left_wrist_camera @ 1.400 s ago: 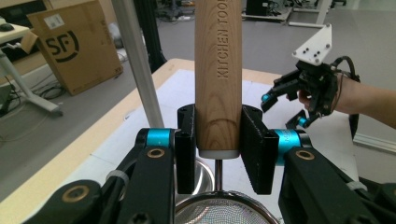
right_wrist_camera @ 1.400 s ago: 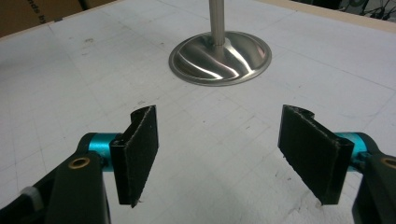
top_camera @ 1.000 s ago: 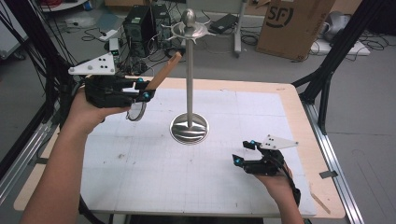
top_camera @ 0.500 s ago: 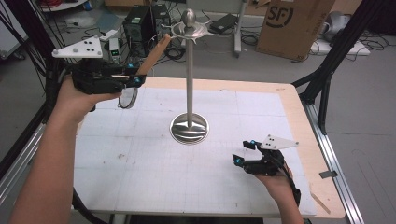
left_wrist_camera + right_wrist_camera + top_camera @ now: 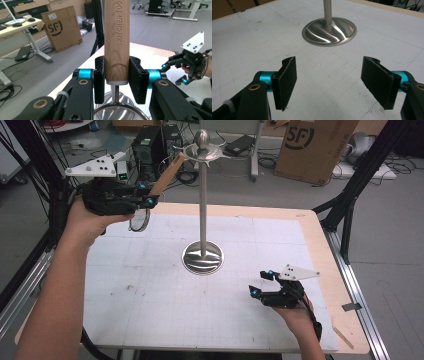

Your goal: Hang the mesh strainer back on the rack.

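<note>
Strainer (image 5: 141,218) handle, clenched in left gripper (image 5: 148,200) fingers, could miss the rack (image 5: 202,151) hook; right gripper (image 5: 262,283) fingers released.

Black two-jaw left gripper (image 5: 150,200) and right gripper (image 5: 257,284), turquoise collars and brass-ringed pivots behind rough black pads. White three-cornered plates with dark screws on top. Bare forearms, no sleeves.
</note>
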`<state>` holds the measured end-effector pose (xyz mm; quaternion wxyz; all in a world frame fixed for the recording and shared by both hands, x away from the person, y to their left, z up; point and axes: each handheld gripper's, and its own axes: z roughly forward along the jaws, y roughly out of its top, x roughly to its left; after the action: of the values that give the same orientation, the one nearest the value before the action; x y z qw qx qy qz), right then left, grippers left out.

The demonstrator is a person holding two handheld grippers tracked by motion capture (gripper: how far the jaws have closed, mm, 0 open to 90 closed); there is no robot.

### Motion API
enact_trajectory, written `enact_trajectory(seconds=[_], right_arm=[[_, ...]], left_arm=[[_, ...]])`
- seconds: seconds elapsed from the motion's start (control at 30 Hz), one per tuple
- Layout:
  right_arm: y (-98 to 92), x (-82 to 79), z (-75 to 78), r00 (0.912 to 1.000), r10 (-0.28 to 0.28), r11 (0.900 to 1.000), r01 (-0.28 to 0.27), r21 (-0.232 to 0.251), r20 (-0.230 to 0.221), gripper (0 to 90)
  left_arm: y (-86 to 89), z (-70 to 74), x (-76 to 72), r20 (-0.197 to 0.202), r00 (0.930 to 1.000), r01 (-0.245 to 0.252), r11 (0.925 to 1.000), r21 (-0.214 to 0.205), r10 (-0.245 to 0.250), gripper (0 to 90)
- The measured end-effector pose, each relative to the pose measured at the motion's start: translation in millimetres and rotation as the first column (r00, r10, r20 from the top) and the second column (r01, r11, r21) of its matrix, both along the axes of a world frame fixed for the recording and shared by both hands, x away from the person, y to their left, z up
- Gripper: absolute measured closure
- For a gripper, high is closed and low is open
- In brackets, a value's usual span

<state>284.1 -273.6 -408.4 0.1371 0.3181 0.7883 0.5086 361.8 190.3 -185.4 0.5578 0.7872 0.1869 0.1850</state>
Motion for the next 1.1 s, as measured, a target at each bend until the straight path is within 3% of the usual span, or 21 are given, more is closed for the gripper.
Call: enact_trajectory(seconds=[0.27, 0.67, 0.83, 1.1], right_arm=[[-0.8, -0.1, 0.6, 1.0, -0.001, 1.0, 0.001, 0.003, 0.003, 28.2], [-0.8, -0.3, 1.1, 1.0, 0.0, 1.0, 0.0, 0.003, 0.004, 28.2], [-1.5, -0.4, 1.5, 1.0, -0.003, 1.0, 0.003, 0.004, 0.005, 28.2], [-1.3, -0.2, 1.4, 1.0, -0.001, 1.0, 0.001, 0.004, 0.007, 28.2]], left_arm=[[-13.0, -4.6, 4.6, -0.002, 1.0, -0.007, 0.9998, 0.019, 0.007, 68.7], [-37.9, -14.3, 12.6, -0.015, 0.9994, -0.03, 0.9961, 0.082, 0.032, 68.5], [-46.1, -18.0, 16.8, -0.027, 0.9989, -0.037, 0.996, 0.082, 0.039, 68.4], [-54.3, -21.1, 18.4, -0.014, 0.9993, -0.033, 0.995, 0.094, 0.035, 66.6]])
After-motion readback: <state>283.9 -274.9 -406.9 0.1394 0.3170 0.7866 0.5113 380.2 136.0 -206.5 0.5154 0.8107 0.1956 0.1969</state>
